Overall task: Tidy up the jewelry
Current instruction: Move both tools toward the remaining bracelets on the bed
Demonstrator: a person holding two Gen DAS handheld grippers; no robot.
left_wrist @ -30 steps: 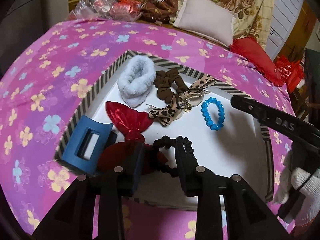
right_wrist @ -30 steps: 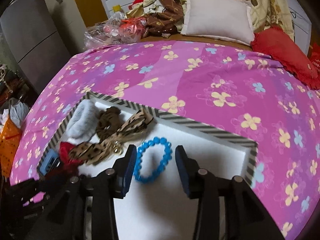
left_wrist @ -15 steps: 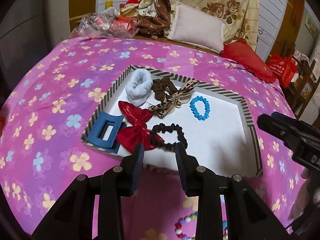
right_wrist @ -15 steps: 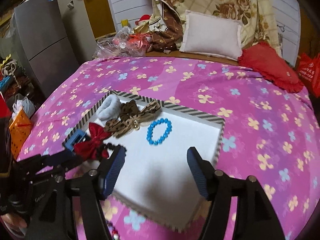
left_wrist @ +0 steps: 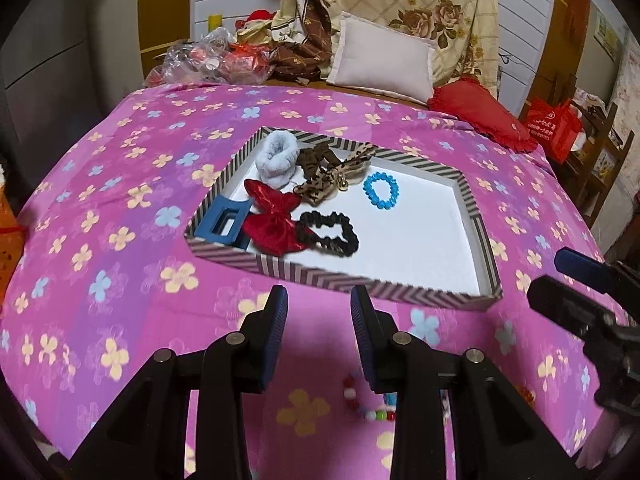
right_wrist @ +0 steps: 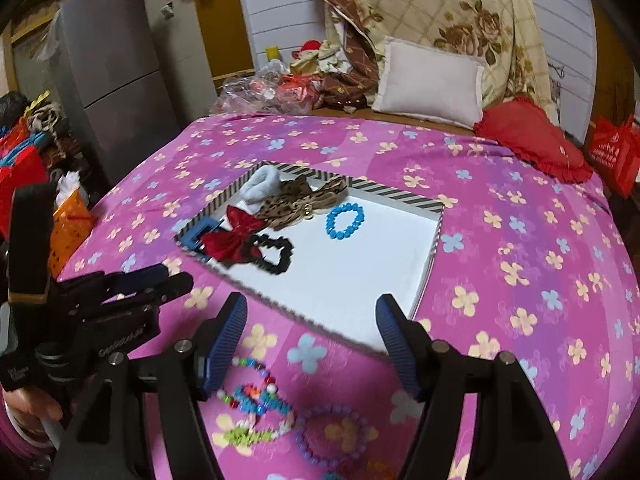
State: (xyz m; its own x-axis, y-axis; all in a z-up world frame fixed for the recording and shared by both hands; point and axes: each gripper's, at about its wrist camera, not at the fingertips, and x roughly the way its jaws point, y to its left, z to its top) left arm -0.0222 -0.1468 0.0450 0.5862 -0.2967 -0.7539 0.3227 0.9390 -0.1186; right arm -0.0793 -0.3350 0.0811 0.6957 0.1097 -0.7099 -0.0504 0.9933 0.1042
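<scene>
Both grippers (jaws apart), empty

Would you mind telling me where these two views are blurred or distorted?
Left wrist view: fisheye bends the striped-rimmed white tray; corners vignette black; the multicoloured bead string below the fingers is soft. Right wrist view: same barrel bending, the tray's near rim smeared, the purple bead bracelet and neighbouring beads blurred.

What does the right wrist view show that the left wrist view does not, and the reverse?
Only the right wrist view shows the purple bead bracelet on the bedspread and the grey fridge. Only the left wrist view shows the wooden shelf beside the bed. Both share the striped tray holding the blue bead bracelet, black scrunchie and red bow.
</scene>
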